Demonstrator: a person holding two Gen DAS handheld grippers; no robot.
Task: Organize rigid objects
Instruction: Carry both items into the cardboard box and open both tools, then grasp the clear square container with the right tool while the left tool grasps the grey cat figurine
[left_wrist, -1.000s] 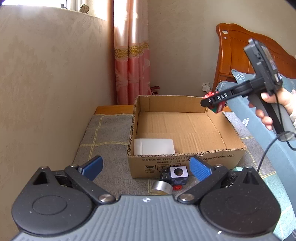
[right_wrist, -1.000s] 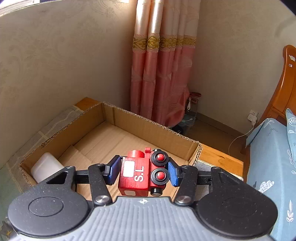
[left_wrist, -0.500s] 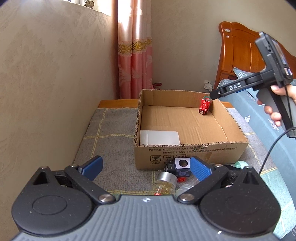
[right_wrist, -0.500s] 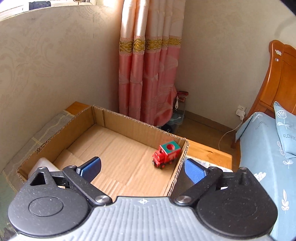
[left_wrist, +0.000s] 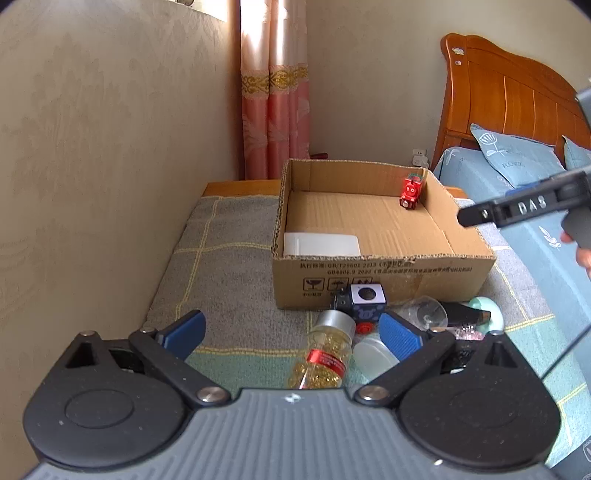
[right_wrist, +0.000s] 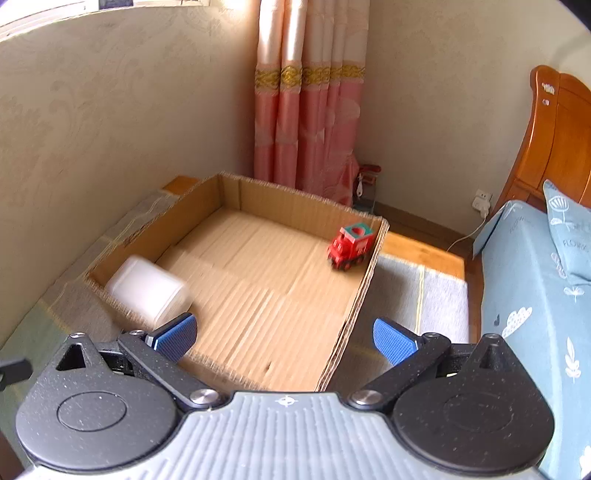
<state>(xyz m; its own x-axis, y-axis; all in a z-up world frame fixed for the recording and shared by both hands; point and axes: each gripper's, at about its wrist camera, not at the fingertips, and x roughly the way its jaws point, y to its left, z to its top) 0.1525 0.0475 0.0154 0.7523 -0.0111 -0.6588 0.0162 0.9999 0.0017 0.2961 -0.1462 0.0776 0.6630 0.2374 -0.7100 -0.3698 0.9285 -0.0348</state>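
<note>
An open cardboard box (left_wrist: 384, 273) (right_wrist: 365, 288) stands on a grey blanket. A red toy train (left_wrist: 410, 192) (right_wrist: 351, 245) stands in its far right corner. A white plastic container (left_wrist: 320, 244) (right_wrist: 147, 291) lies in its near left corner. My left gripper (left_wrist: 291, 328) is open and empty, above a bottle of yellow capsules (left_wrist: 325, 350), a dark cube toy (left_wrist: 364, 301) and a white bottle (left_wrist: 373, 354) in front of the box. My right gripper (right_wrist: 284, 339) is open and empty over the box's near right edge; it shows in the left wrist view (left_wrist: 517, 210).
A clear glass (left_wrist: 424, 312), a mint round object (left_wrist: 487, 314) and a dark item lie to the right of the cube. A wall runs along the left. A bed with a blue cover (right_wrist: 535, 295) and wooden headboard (left_wrist: 509, 96) is to the right. A pink curtain (right_wrist: 306, 110) hangs behind.
My right gripper opened and let the red train go into the box's far right corner, then drew back toward the near right. My left gripper pulled back, so more objects show.
</note>
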